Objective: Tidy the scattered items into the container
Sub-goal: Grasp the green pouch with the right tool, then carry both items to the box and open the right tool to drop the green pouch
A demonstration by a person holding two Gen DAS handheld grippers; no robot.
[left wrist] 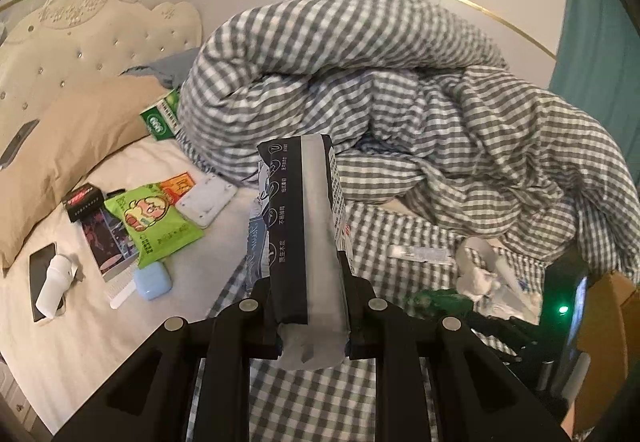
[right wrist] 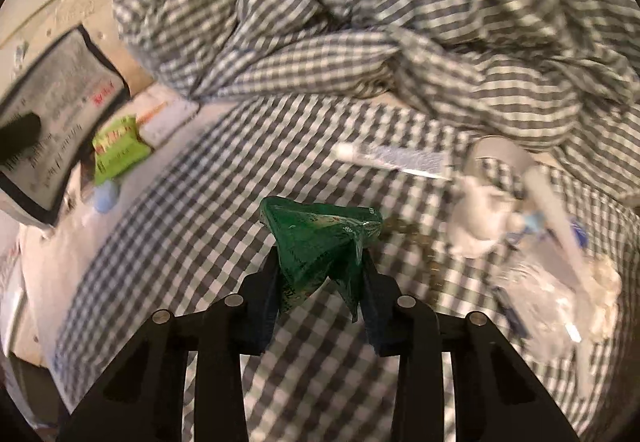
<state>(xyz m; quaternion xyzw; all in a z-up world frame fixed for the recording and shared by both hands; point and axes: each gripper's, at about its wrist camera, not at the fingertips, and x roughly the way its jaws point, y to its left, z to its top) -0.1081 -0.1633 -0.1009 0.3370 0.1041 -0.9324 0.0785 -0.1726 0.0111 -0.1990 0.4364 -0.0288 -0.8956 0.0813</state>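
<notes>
Checked bed [right wrist: 280,146], green wrapper [right wrist: 320,242] pinched btwn right tongs [right wrist: 320,282], left tongs [left wrist: 308,282] clamp tissue pack [left wrist: 300,218].

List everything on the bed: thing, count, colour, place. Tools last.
duvet: one, grey-white check, bunched at the far side
pillow: one, beige, by the headboard
green box: one, between pillow and duvet
snack bag: one, lime green, on the cream sheet
earbud case: one, pale blue, beside the snack bag
phone: one, dark, under a white bottle
tissue pack: one, black and grey, in the left tool
wrapper: one, dark green, crumpled, in the right tool
</notes>
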